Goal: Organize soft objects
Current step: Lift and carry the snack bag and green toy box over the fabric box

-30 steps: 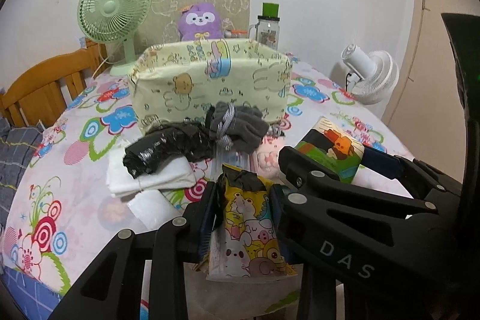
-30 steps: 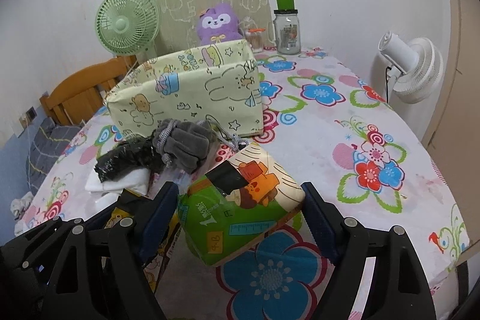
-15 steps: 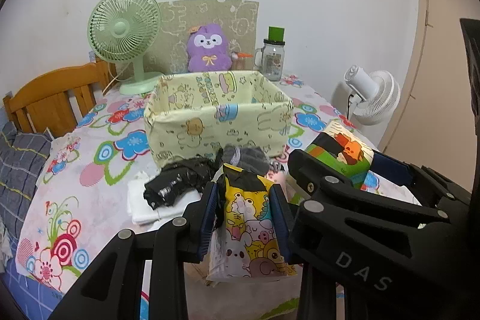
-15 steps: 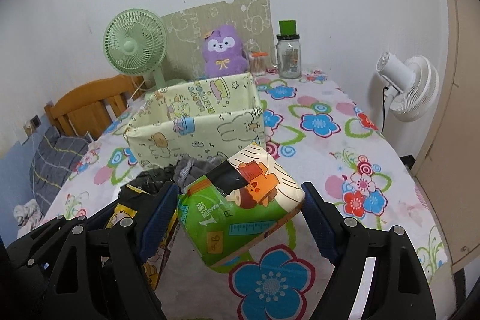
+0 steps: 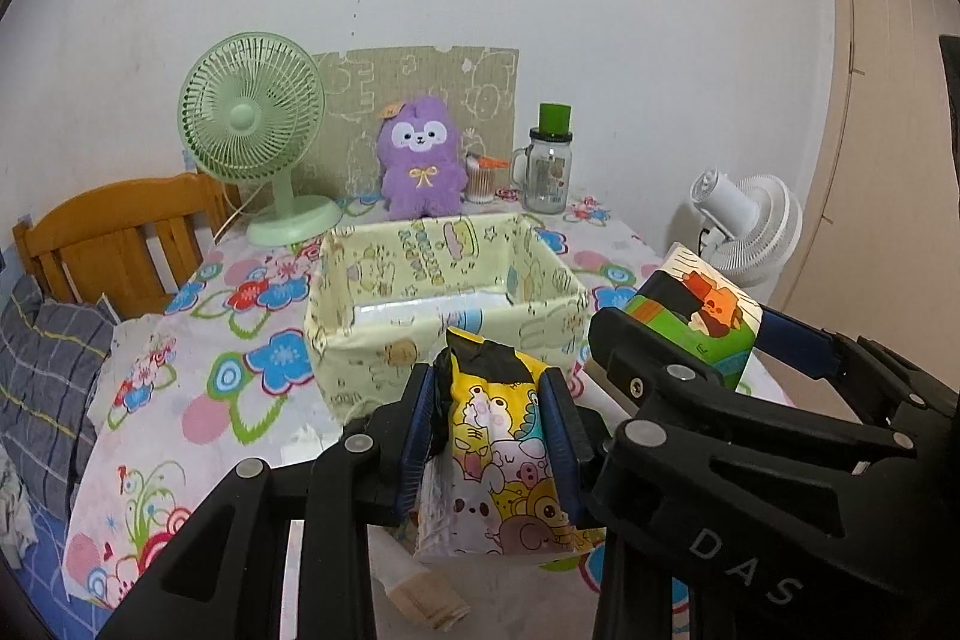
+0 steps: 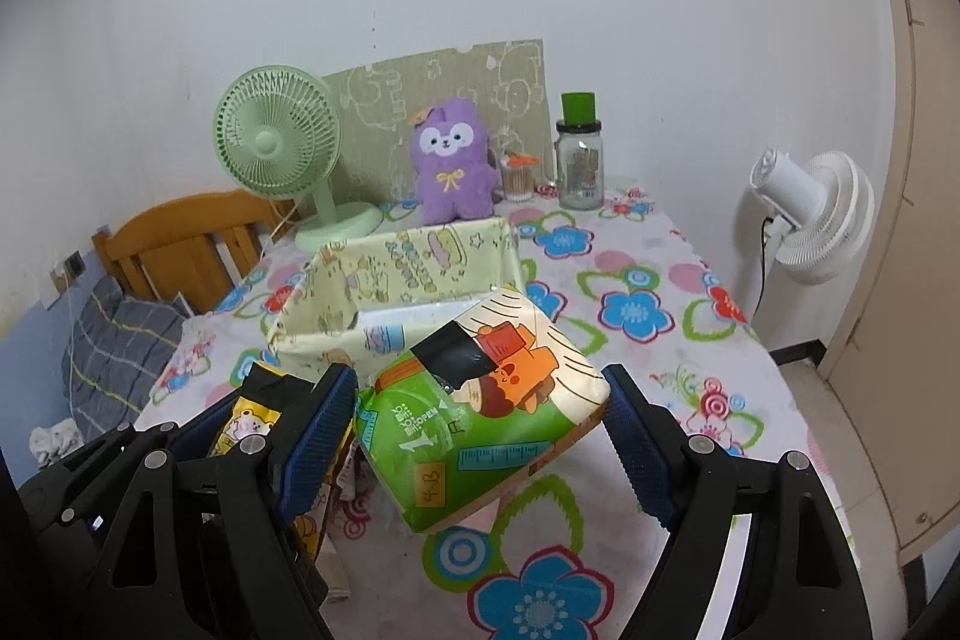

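Note:
My left gripper [image 5: 489, 391] is shut on a yellow cartoon tissue pack [image 5: 504, 454] and holds it above the table, in front of the pale yellow fabric box [image 5: 444, 322]. My right gripper [image 6: 480, 400] is shut on a green and orange tissue pack [image 6: 480, 412], also lifted, just before the same box [image 6: 396, 292]. The box is open at the top and its pale floor shows. The left gripper with its yellow pack shows in the right wrist view [image 6: 252, 418]. The green pack shows in the left wrist view [image 5: 696, 316].
A flowered tablecloth [image 6: 630, 310] covers the table. At the back stand a green fan [image 5: 252, 124], a purple plush [image 5: 420, 160] and a glass jar [image 5: 549, 166]. A white fan [image 6: 810, 214] is at the right, a wooden chair [image 5: 114, 232] at the left.
Both grippers have risen with their packs, so I now look down into the box. The gloves, black bag and white cloth have dropped out of view below.

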